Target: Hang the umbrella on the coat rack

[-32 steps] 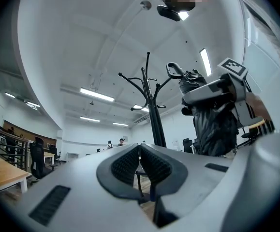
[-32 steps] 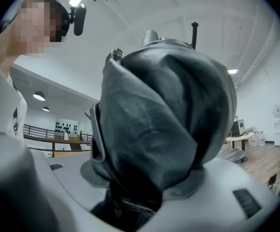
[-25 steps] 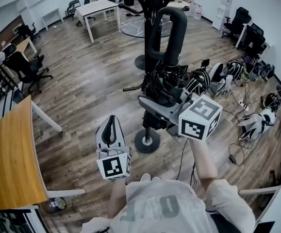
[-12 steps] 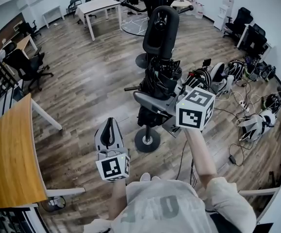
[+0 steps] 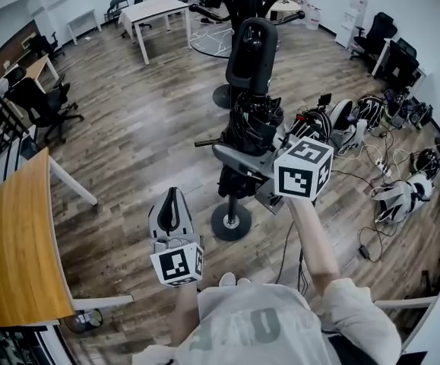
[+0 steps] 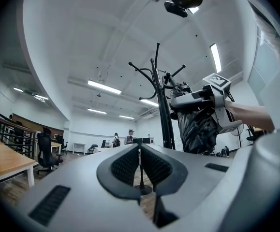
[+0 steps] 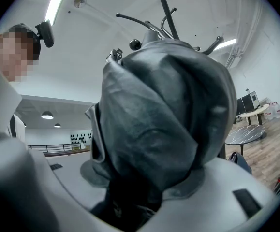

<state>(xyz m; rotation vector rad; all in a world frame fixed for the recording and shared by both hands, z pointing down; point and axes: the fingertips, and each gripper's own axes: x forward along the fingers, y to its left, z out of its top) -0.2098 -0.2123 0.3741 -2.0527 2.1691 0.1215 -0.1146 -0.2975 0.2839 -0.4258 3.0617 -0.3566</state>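
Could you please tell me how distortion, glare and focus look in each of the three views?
Head view: strong fisheye bends the floor, lighting even, umbrella sharp. Left gripper view: dark rounded corners, ceiling strip lights blown out, left gripper near and slightly soft. Right gripper view: umbrella fabric fills the frame, soft up close; another light glares top left.

Coat rack (image 5: 229, 222) close ahead (open floor (image 5: 144, 128) left)

"What's at nine o'clock?"
"A wooden table (image 5: 18, 242), with a black office chair (image 5: 41, 105) beyond it."
"At three?"
"Tangled cables (image 5: 365, 158) on the wood floor (image 5: 144, 128). There's a white table (image 5: 155, 10) at eleven."
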